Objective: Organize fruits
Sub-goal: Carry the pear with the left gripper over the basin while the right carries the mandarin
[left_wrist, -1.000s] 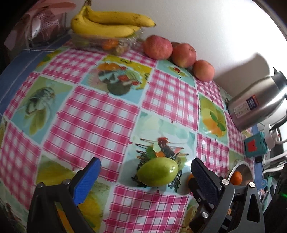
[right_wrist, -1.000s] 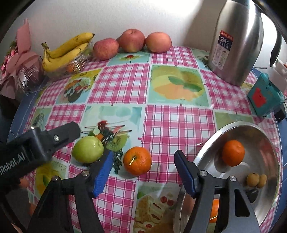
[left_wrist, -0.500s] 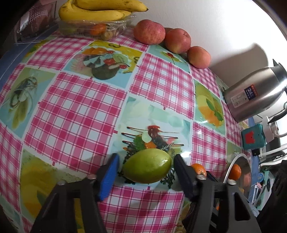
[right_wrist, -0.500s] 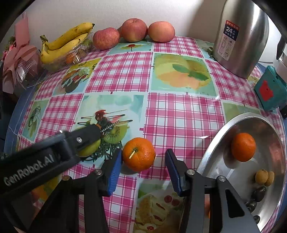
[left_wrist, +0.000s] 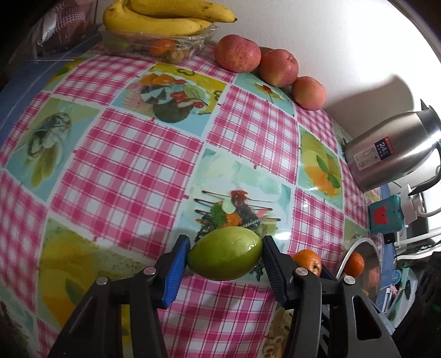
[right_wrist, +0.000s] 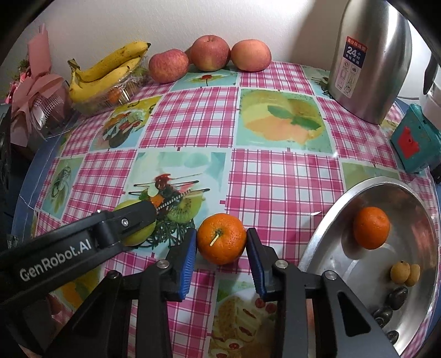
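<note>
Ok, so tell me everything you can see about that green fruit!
The green fruit is smooth, shiny and oval, lying sideways on the checked tablecloth over a printed fruit picture. A small scuff marks its skin. The left hand-held gripper has its blue pads pressed on both ends.

Wall (right_wrist: 110,24): plain white, straight ahead of the tool, running along the bench's far edge.
Bench (right_wrist: 275,176): covered by a glossy oilcloth, pink-and-white check squares alternating with printed fruit panels.
Bench edge (right_wrist: 30,176): to the left of the tool, a blue border strip, dark space beyond.
Light: bright on the wall ahead and right (left_wrist: 344,33), with a soft grey shadow (left_wrist: 366,96) cast there; a glare spot on the oilcloth (right_wrist: 315,213).
</note>
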Available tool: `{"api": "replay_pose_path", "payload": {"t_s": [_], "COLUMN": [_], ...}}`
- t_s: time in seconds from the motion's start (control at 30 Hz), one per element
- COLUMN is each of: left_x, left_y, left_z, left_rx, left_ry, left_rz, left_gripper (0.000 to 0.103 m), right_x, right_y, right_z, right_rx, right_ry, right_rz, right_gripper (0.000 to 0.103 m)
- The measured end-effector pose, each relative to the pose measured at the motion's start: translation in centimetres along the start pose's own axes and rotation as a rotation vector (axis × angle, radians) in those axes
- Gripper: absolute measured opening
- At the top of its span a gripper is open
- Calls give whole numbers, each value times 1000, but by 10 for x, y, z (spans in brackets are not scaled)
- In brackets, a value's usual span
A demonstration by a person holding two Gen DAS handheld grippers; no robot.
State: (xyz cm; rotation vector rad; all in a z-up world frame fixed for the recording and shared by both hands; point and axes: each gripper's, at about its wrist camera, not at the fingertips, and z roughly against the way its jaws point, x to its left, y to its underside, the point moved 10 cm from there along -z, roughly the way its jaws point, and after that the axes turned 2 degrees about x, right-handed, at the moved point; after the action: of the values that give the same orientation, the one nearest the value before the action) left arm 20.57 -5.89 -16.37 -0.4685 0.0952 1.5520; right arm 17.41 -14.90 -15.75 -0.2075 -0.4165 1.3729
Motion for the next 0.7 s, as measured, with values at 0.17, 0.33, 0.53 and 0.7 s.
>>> {"api": "replay_pose_path", "payload": {"t_s": [0.17,0.33,0.53,0.7], "left_x": [6,0,-18,-41], "left_y": [5,9,15,22], "left_z": [14,31,43,48], "left_rx": [2,-23,-29,-25], "left_ry": [-21,-13,11,34], "left_rz": [9,-4,-40,-88], "left_gripper": [56,56,56,56], "right_x": [0,-6,-15,-42], "right_y": [1,7,12,11], "right_z": [10,21,39,58], "right_rx": [-12,-16,-21,-39], "right_ry": [-2,-5,1,15], "right_rz": [-5,-28,-49,-128], "right_gripper": [37,37,37,37]}}
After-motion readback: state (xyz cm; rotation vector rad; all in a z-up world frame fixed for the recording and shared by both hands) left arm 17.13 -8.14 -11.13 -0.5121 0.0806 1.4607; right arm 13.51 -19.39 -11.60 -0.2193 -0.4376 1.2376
